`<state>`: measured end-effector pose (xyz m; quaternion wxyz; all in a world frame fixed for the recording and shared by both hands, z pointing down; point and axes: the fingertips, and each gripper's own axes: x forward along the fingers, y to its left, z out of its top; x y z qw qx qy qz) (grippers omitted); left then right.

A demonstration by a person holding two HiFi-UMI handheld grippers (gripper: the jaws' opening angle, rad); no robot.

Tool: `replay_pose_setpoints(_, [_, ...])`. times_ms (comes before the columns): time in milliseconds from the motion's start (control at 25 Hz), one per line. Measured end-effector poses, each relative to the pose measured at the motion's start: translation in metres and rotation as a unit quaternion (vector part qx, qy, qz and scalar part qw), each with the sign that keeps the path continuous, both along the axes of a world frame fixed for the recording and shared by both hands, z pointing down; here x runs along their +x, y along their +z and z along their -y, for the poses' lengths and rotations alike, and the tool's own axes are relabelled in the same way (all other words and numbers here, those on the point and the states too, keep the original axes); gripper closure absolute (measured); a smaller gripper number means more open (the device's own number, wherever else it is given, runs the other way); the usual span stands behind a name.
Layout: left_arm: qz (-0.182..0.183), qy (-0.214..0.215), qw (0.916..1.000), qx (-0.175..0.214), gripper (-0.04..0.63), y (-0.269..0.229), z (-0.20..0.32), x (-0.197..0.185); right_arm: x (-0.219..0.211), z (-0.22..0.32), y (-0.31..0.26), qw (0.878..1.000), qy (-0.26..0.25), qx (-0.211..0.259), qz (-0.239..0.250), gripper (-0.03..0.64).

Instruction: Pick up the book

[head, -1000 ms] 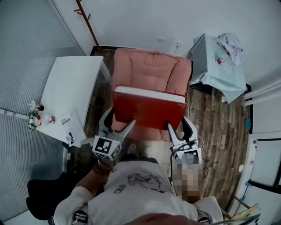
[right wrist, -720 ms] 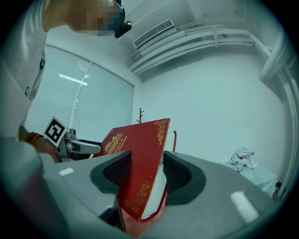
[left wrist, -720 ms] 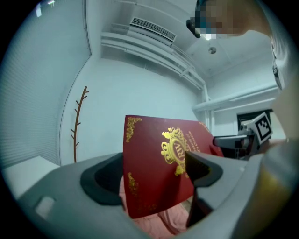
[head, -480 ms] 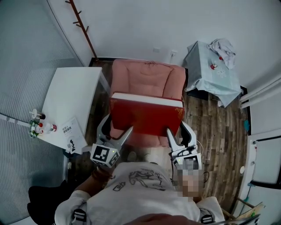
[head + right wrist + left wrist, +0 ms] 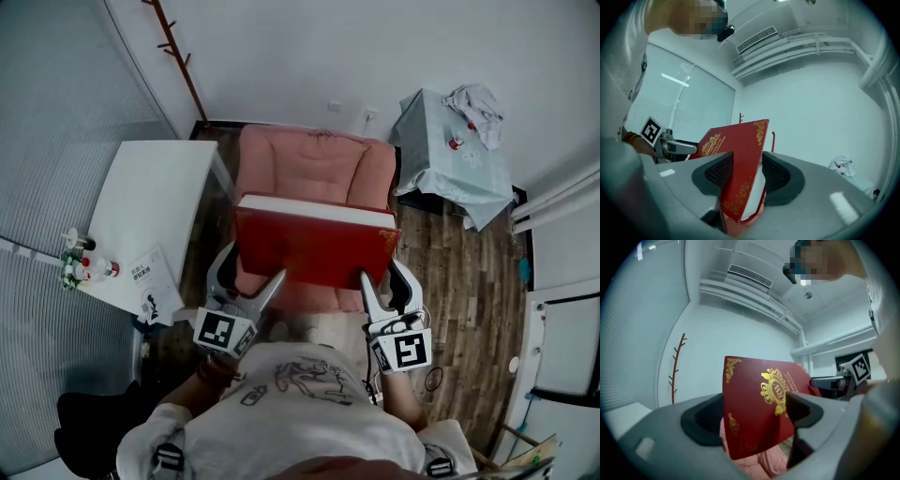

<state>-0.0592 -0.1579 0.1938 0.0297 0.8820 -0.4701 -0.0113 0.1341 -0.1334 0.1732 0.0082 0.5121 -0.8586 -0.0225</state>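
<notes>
A red hardcover book [image 5: 314, 246] with gold print is held flat in the air over a pink armchair [image 5: 314, 164]. My left gripper [image 5: 251, 272] is shut on the book's left end. My right gripper [image 5: 386, 281] has the right end between its jaws, which are closing on it. In the left gripper view the gilded cover [image 5: 759, 408] stands between the two dark pads. In the right gripper view the book [image 5: 740, 159] shows its white page edge, pinched between the pads.
A white table [image 5: 155, 202] stands left of the armchair, with a booklet [image 5: 150, 277] and small bottles [image 5: 80, 267] at its near end. A side table under a pale cloth [image 5: 459, 150] stands at the right. A coat stand [image 5: 178, 47] leans against the back wall.
Both grippers have carried the book a little higher above the armchair seat. The grip on both ends looks the same.
</notes>
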Motion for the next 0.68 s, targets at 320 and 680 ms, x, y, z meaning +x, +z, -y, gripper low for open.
replay_pose_setpoints(320, [0.003,0.0,1.0,-0.006,0.183,0.0046,0.0001,-0.0009,-0.0012,-0.0009,0.0042,1.0,-0.001,-0.004,-0.005,0.419])
replay_pose_setpoints(680, [-0.001,0.0,1.0,-0.007,0.183,0.0055,0.0027,-0.0029,-0.0032,0.001,0.0058,1.0,0.001,-0.004,-0.01,0.419])
